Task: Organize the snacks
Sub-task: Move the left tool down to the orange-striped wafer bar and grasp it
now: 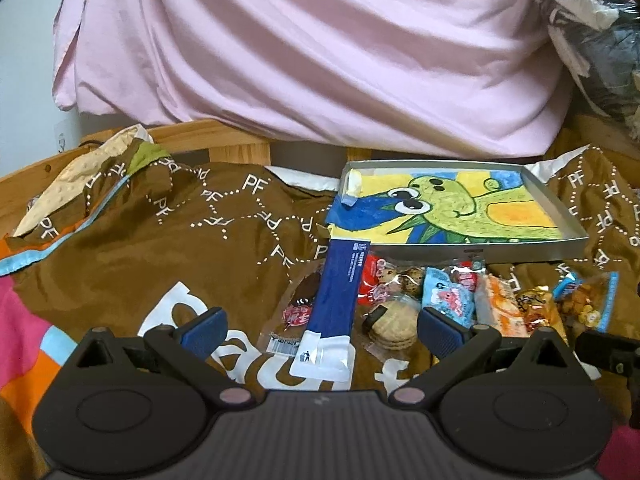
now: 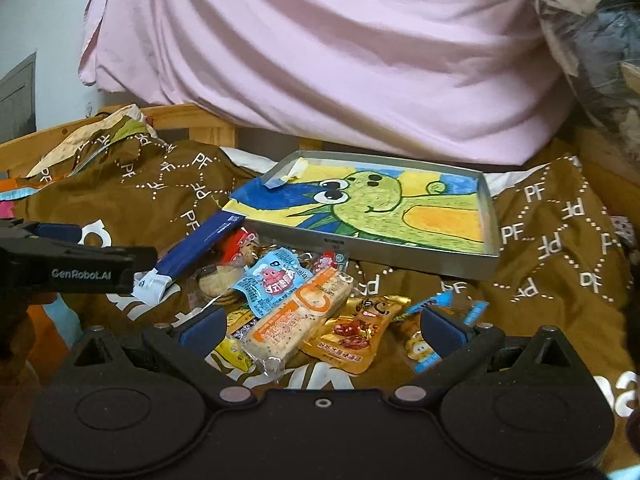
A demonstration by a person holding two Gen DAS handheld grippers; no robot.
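Both grippers' jaws are spread wide, empty; the blue stick packet (image 1: 336, 300) at twelve o'clock should be gripped mid-length, then laid in the tray (image 1: 560, 204).

Biscuit pack (image 2: 216, 284) — half hidden under blue sachet (image 2: 200, 248)

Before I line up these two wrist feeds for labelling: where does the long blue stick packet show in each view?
Left wrist: the long blue stick packet lies centre frame, running away between the open left gripper fingers, its far end against the tray.
Right wrist: the packet sits left of centre, slanting up to the right, beyond the right gripper.
Shared landmark: the metal tray with the dinosaur drawing, which the packet's far end touches.
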